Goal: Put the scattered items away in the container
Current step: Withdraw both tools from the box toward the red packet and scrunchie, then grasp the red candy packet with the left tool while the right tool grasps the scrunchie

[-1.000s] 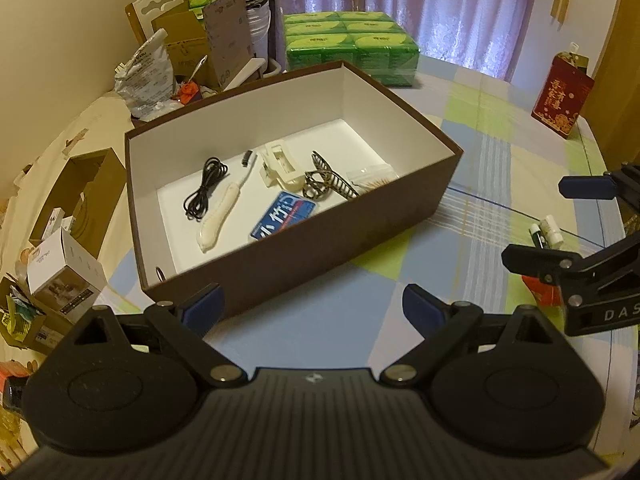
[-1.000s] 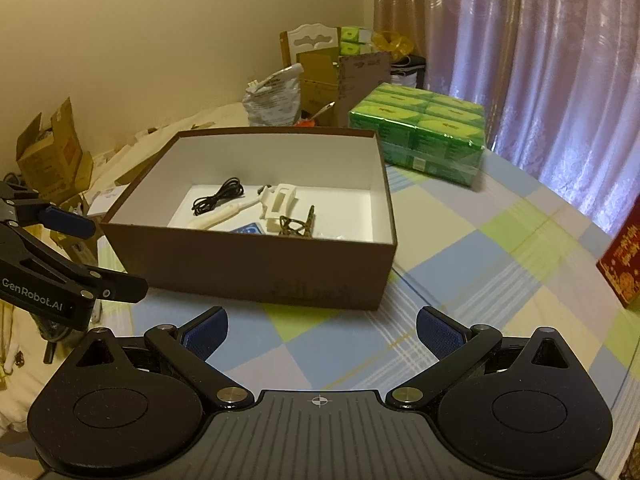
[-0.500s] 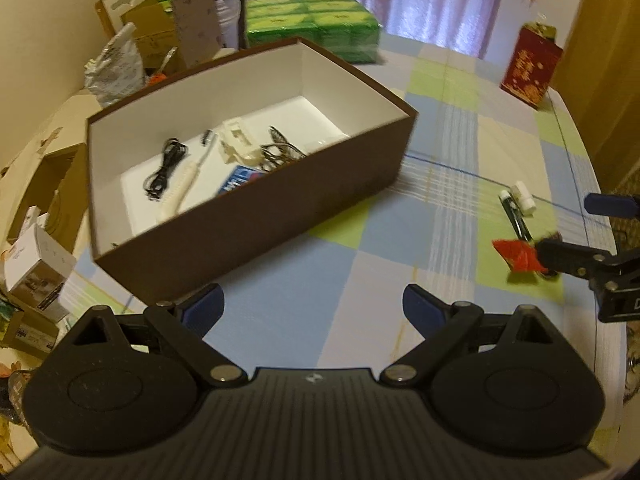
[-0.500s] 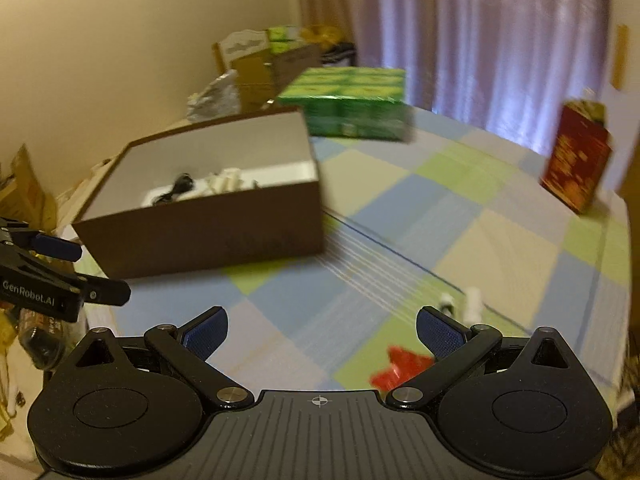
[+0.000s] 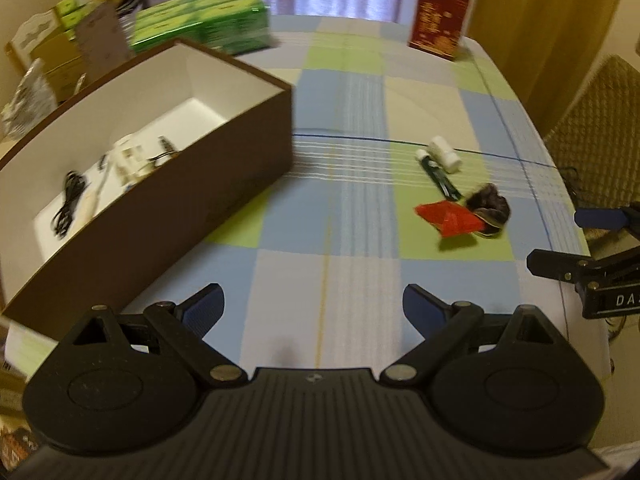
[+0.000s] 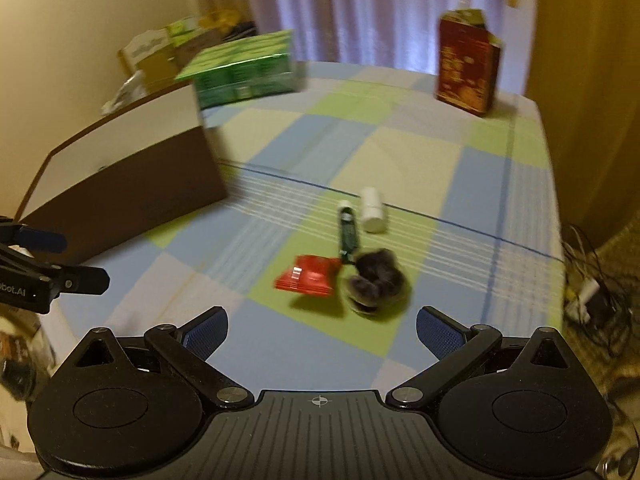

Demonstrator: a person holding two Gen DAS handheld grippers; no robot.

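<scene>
Left wrist view has swung away from the box [image 5: 168, 200] over the last second: a moment ago the box filled the frame, now it sits at the left and the loose items on the cloth [image 5: 320, 240] are in sight. Both views are blurred, so the turn is likely under way. This suggests one drop-off is done and the next pick is starting.

Inside the box lie a black cable [image 5: 70, 200] and pale pieces, too blurred to name. Well right of it, four items cluster: a red packet [image 6: 308, 280] touching a dark fuzzy thing [image 6: 374, 280], with a green tube [image 6: 347, 232] and a white bottle [image 6: 373, 210] just behind.

The left gripper [image 5: 314, 306] is spread wide and empty. The right gripper [image 6: 322, 328] is likewise wide, holding nothing, aimed at the cluster.
</scene>
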